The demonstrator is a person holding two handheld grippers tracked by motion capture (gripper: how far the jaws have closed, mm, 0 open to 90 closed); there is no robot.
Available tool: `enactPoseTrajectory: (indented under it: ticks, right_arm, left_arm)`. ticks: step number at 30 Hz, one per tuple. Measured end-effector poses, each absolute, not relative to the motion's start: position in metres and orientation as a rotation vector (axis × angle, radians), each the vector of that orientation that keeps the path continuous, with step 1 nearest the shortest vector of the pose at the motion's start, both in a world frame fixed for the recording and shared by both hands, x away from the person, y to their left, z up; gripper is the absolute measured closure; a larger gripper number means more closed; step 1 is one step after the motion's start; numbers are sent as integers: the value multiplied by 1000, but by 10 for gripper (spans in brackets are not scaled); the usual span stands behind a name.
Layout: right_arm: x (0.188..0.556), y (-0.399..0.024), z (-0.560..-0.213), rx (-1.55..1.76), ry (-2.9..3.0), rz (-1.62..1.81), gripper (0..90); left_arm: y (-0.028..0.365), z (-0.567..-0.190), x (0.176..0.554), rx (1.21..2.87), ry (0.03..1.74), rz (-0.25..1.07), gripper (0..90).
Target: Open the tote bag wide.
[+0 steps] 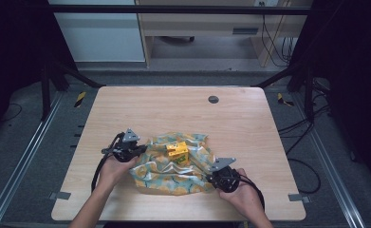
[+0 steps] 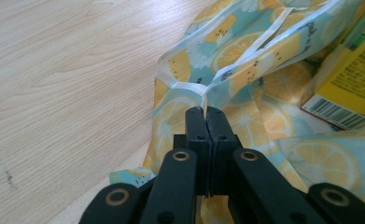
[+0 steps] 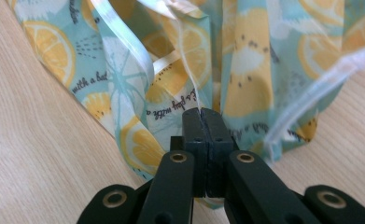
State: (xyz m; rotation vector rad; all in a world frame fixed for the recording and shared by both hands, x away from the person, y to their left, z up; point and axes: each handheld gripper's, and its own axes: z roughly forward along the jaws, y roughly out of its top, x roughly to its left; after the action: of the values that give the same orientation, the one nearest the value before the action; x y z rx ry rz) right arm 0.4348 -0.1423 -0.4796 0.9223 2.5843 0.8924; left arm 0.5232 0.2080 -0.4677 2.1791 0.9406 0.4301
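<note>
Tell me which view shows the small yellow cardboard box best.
The high view: the small yellow cardboard box shows whole, on the lemon-print plastic bag. The left gripper view catches just one corner with a barcode, cut by the frame edge. The right gripper view faces bag film.

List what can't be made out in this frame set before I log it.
- Yellow box: its print is too small in the high view; the left gripper view's right edge cuts it off.
- Lemon-print bag: folds hide whatever else is inside.
- Left gripper and right gripper: closed fingers hide how much of the bag's film is pinched.
</note>
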Motion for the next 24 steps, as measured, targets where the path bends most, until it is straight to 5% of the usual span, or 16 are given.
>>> enactPoseTrajectory:
  ticks: [24]
  right_arm:
    - [431,-150,-487,946,2586,875,900]
  left_arm:
    - [208,-470,537,2171,952,466,898]
